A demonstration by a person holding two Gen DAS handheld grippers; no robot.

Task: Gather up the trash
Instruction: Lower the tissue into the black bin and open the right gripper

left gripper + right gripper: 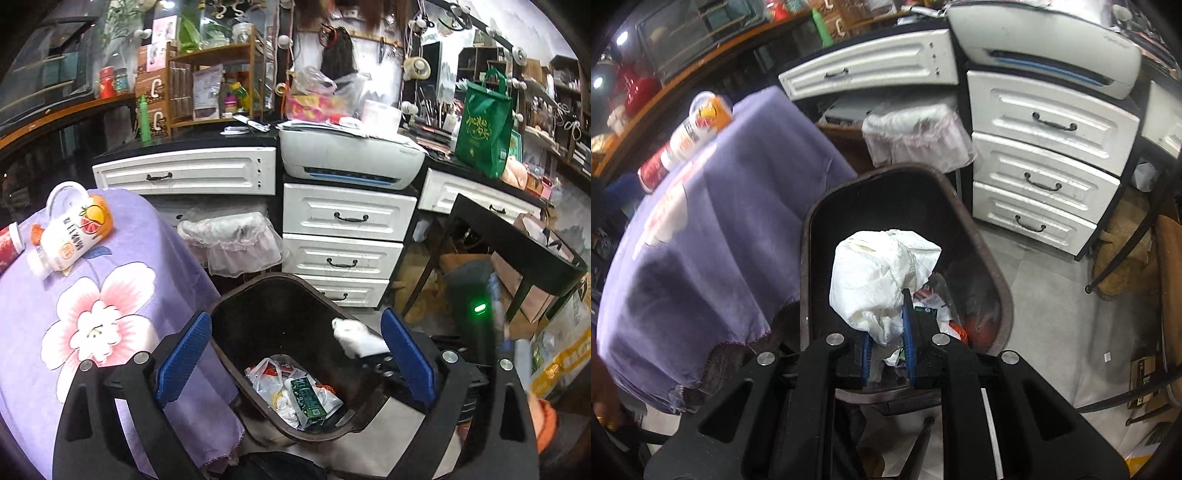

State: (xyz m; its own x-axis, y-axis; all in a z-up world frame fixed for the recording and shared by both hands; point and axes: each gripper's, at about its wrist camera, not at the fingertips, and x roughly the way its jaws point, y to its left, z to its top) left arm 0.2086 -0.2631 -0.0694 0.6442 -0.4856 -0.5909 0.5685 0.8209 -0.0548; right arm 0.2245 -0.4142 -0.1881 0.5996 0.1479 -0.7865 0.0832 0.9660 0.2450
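While the right gripper (886,332) hangs over the dark brown plastic trash bin (997,280), its blue pads are clenched on a crumpled white paper wad (882,269), which sits above the bin's mouth. In the left wrist view that same wad (356,338) shows at the bin's right rim (229,299). At the bin's bottom lie a green carton (306,398) and crumpled white plastic wrappers (266,380).

Over the near side of the bin, the left gripper (295,358) is released, its blue pads (183,356) spread wide with nothing between them.

To the left stands a table under a purple flowered cloth (110,295); a white and orange bottle (74,236) lies on its far left part, beside a red can (9,245). Beyond the bin are white drawers (347,236), with a white printer (351,158) on top.
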